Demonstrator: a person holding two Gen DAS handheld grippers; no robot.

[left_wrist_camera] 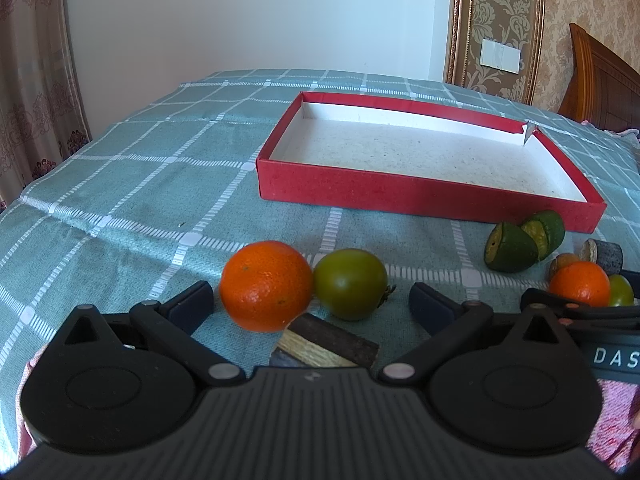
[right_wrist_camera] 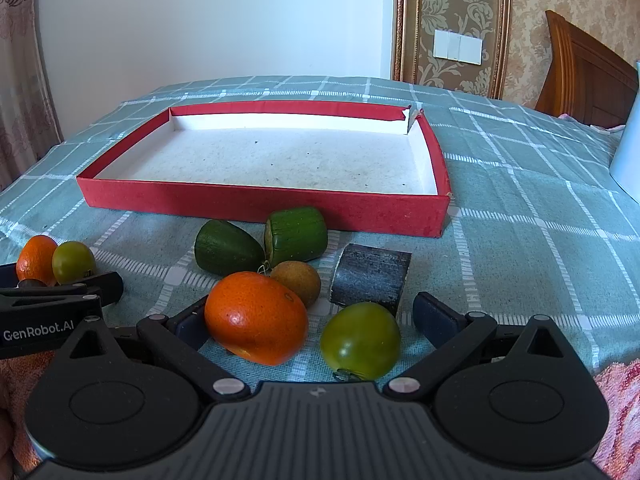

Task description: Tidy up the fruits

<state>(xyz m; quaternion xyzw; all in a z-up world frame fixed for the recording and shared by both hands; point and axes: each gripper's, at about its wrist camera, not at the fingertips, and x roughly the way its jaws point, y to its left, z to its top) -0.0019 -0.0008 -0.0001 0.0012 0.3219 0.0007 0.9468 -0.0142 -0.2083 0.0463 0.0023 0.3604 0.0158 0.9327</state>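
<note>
Nothing is in the red box yet, so this looks like the first pick. Both grippers hover low over the bed with fingers spread wide and empty. The left gripper has an orange and a green tomato between its fingers; the right gripper frames another orange and tomato. Beyond lie what seem green fruit halves. Next, each should centre on one fruit, close, and carry it forward to the box.

A plain white wall stands behind a surface under a teal checked cloth. A curtain hangs at the left. On the right, damask wallpaper carries a white switch plate, beside what may be a wooden headboard
</note>
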